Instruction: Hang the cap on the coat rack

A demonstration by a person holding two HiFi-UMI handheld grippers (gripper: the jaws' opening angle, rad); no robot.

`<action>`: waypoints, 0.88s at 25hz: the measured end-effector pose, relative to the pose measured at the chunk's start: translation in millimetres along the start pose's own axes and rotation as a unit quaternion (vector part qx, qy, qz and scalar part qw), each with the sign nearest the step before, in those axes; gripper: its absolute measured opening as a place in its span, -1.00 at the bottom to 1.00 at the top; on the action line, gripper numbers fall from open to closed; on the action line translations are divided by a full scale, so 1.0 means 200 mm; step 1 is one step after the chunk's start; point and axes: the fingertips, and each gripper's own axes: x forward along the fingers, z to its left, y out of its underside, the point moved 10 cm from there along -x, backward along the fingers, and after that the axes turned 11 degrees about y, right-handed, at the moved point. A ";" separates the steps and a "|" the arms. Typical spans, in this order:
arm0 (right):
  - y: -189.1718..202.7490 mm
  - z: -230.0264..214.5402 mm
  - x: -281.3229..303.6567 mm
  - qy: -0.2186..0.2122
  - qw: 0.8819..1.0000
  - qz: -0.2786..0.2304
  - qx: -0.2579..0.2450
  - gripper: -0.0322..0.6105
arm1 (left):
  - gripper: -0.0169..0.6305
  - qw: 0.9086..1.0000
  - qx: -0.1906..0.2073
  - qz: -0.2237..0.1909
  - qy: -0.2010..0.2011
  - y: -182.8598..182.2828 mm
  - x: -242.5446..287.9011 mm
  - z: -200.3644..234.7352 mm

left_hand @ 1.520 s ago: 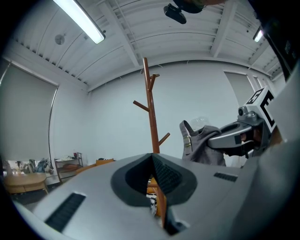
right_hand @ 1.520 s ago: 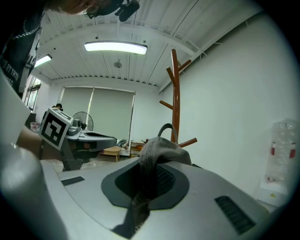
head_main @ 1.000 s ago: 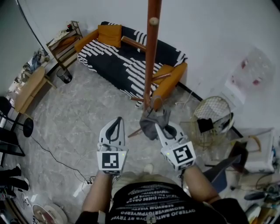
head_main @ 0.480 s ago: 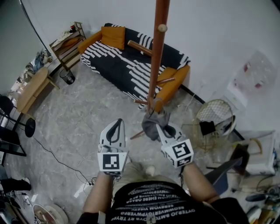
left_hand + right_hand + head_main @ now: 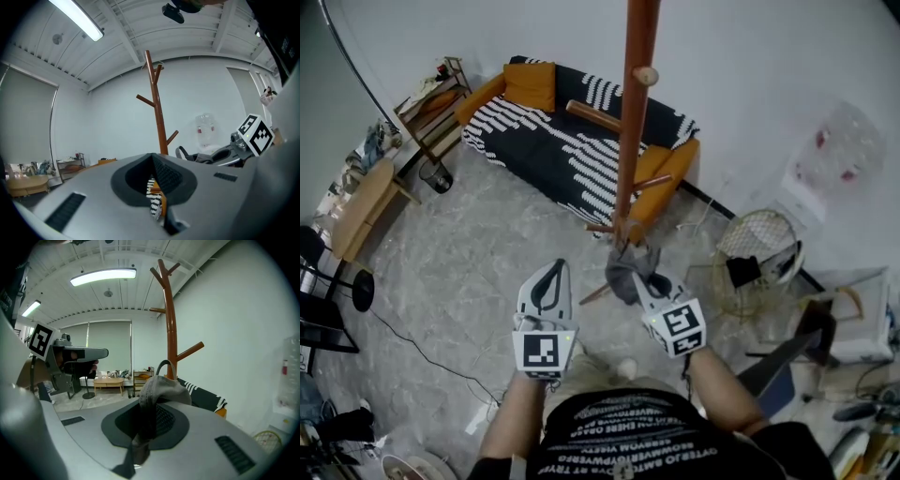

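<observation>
The brown wooden coat rack (image 5: 635,122) stands just ahead of me, with pegs sticking out at several heights, and it also shows in the left gripper view (image 5: 156,117) and the right gripper view (image 5: 171,329). My right gripper (image 5: 641,277) is shut on the grey cap (image 5: 626,272), which hangs crumpled from the jaws near the rack's foot. In the right gripper view the cap (image 5: 164,387) bulges above the closed jaws, its strap loop upward. My left gripper (image 5: 550,269) is held beside it on the left, shut and holding nothing.
Behind the rack is a black-and-white striped sofa (image 5: 567,141) with orange cushions. A round wire basket (image 5: 757,251) sits on the right by the wall. On the left are a wooden table (image 5: 358,204), a shelf (image 5: 429,94) and a small bin (image 5: 437,174). A cable (image 5: 422,342) runs across the floor.
My right gripper has come down a little with the cap, still shut on it. The left gripper has hardly moved. The rack sits slightly differently in the view.
</observation>
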 end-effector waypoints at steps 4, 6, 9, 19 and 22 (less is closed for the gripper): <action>0.04 -0.01 0.03 0.003 1.000 0.013 0.004 -0.86 | -0.95 1.000 -0.004 0.003 0.006 0.02 0.02 0.01; 0.05 -0.01 0.05 0.005 1.000 0.019 0.004 -0.86 | -0.95 1.000 -0.006 0.007 0.008 0.03 0.03 0.02; 0.08 0.00 0.08 0.008 1.000 0.022 0.007 -0.86 | -0.95 1.000 -0.006 0.007 0.011 0.03 0.05 0.03; 0.14 0.01 0.15 0.006 0.999 0.054 0.005 -0.86 | -0.95 1.000 -0.005 0.011 0.012 0.03 0.04 0.07; 0.17 0.01 0.17 0.007 0.998 0.059 0.007 -0.86 | -0.95 1.000 -0.006 0.011 0.009 0.03 0.03 0.08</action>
